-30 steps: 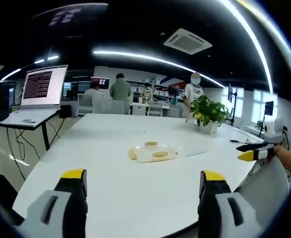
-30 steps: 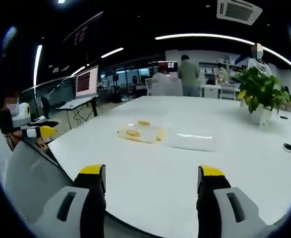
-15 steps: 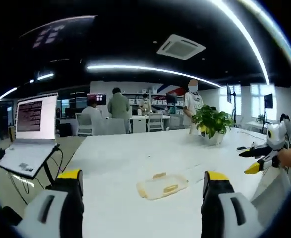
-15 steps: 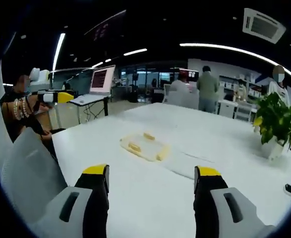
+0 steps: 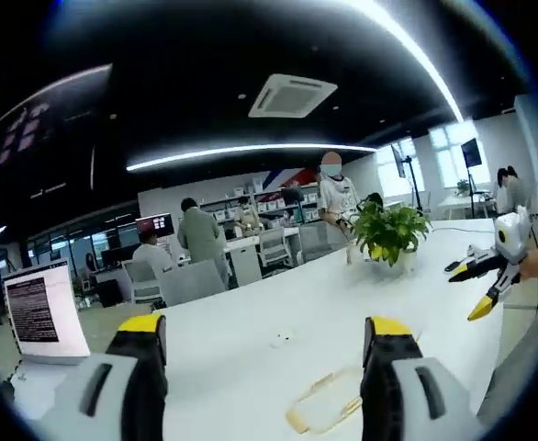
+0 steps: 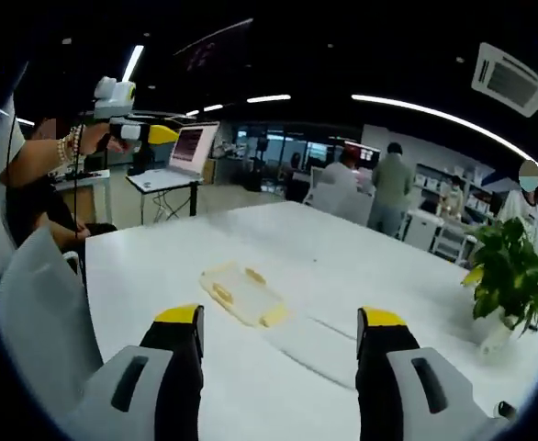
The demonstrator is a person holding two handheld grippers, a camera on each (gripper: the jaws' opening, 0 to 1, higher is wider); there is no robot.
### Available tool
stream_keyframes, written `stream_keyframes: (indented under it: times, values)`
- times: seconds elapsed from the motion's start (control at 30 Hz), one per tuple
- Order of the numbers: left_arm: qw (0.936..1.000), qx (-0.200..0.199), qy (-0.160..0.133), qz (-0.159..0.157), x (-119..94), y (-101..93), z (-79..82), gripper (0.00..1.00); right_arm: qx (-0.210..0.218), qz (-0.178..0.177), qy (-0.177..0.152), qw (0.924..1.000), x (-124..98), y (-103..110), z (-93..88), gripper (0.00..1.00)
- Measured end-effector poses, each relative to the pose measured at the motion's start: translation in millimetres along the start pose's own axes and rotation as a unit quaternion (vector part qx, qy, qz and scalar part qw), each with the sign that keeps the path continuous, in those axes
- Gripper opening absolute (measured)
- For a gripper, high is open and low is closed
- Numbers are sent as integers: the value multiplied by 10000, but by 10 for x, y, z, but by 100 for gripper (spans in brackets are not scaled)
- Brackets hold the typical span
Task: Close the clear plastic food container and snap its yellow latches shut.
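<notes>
The clear plastic container [image 6: 241, 292] with yellow latches lies flat on the white table [image 6: 159, 266]; a second clear piece [image 6: 315, 337] lies right beside it. In the left gripper view the container [image 5: 329, 409] sits low, between my jaws. My left gripper [image 5: 264, 329] is open and held well above the table, nothing between its jaws. My right gripper [image 6: 279, 318] is also open and empty, short of the container. A hand holds the left gripper [image 6: 136, 129] high at the upper left. The right gripper [image 5: 485, 276] is raised at the right edge.
A potted plant [image 5: 388, 234] stands on the far side of the table, also the plant [image 6: 512, 280] at the right. A laptop [image 5: 39, 317] sits on a side stand. Several people stand among desks at the back. A small dark object [image 6: 506, 410] lies near the table's edge.
Both hands have risen and both views tilted upward. The container has slid toward the bottom of the left gripper view. The left gripper now stands higher in the right gripper view.
</notes>
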State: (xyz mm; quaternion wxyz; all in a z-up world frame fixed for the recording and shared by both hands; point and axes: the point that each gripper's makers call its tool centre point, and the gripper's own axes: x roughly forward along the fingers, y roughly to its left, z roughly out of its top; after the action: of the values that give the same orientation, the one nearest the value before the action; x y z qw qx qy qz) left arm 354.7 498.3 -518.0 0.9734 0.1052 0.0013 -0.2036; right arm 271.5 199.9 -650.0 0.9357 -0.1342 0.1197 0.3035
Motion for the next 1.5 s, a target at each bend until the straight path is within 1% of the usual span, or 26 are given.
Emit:
stream_keyframes:
  times: [0.13, 0.17, 0.23, 0.27, 0.33, 0.37, 0.47, 0.5, 0.53, 0.57, 0.7, 0.77, 0.8, 0.83, 0.87, 0.93, 1.0, 1.1, 1.17, 1.2, 1.23, 1.27, 1.33, 1.4, 1.43, 1.5]
  values:
    - [9994, -273, 118, -178, 140, 109, 75, 83, -146, 70, -95, 9998, 101, -70, 133, 65]
    - [9986, -416, 237, -212, 172, 133, 76, 81, -180, 108, -112, 9997, 148, -85, 157, 65]
    - [9984, -451, 153, -301, 236, 175, 163, 78, -217, 169, -86, 9996, 218, -97, 182, 65]
    - [9988, -367, 117, -307, 281, 206, 214, 77, -304, 246, -70, 9992, 272, -96, 207, 64]
    - [9990, -105, 235, -377, 372, 238, 207, 76, -572, 374, -35, 9977, 370, -97, 261, 64]
    - [9983, -18, 326, -478, 407, 217, 164, 76, -685, 421, 3, 9968, 407, -101, 273, 63]
    - [9924, 116, 976, -744, 516, 136, -146, 77, -894, 543, 142, 9944, 585, -129, 316, 62]
    - [9863, 310, 1352, -891, 554, 94, -330, 77, -980, 615, 172, 9931, 632, -124, 324, 62]
    - [9841, 370, 1470, -926, 564, 87, -388, 79, -1015, 648, 195, 9925, 653, -122, 324, 61]
    - [9786, 466, 1720, -1029, 612, 58, -538, 81, -1143, 725, 313, 9903, 722, -125, 306, 60]
    - [9689, 512, 1985, -1386, 776, -49, -783, 82, -1343, 996, 675, 9836, 956, -154, 197, 58]
    - [9594, 990, 2094, -1611, 855, -81, -918, 81, -1427, 1192, 871, 9787, 1070, -166, 113, 58]
    - [9527, 1298, 2031, -1851, 904, -142, -1000, 79, -1435, 1282, 967, 9765, 1114, -156, 71, 61]
    - [9484, 1337, 2201, -1848, 923, -141, -1106, 77, -1437, 1325, 1153, 9739, 1179, -173, -2, 62]
    - [9379, 1449, 2423, -2018, 942, -176, -1266, 76, -1478, 1384, 1232, 9715, 1223, -171, -39, 63]
    - [9300, 1481, 2485, -2268, 969, -251, -1397, 77, -1589, 1496, 1333, 9668, 1330, -163, -104, 61]
    - [9167, 1600, 2680, -2495, 1008, -302, -1613, 78, -1632, 1648, 1404, 9625, 1422, -128, -174, 61]
    - [8879, 2023, 2870, -2971, 1028, -397, -1933, 79, -1662, 1841, 1611, 9553, 1541, -93, -311, 60]
    - [8702, 2323, 2976, -3167, 998, -438, -2111, 78, -1645, 2045, 1777, 9484, 1624, -55, -421, 60]
    - [8639, 2407, 3017, -3236, 1004, -451, -2179, 78, -1654, 2079, 1808, 9469, 1641, -50, -442, 59]
    - [8597, 2434, 3077, -3271, 1019, -461, -2243, 77, -1687, 2178, 1901, 9423, 1693, -37, -507, 58]
    - [8518, 2472, 3153, -3375, 1032, -488, -2333, 77, -1771, 2242, 2035, 9365, 1736, -36, -580, 58]
    - [8481, 2413, 3074, -3578, 1079, -570, -2417, 77, -1925, 2386, 2229, 9254, 1794, 9, -690, 59]
    - [8488, 2359, 3072, -3598, 1142, -597, -2493, 77, -1924, 2588, 2318, 9177, 1854, 59, -761, 60]
    - [8455, 2368, 3079, -3663, 1150, -618, -2530, 77, -1887, 2682, 2394, 9139, 1868, 79, -800, 61]
    - [8287, 2537, 3051, -3947, 1143, -682, -2623, 75, -1860, 2748, 2432, 9114, 1939, 98, -841, 61]
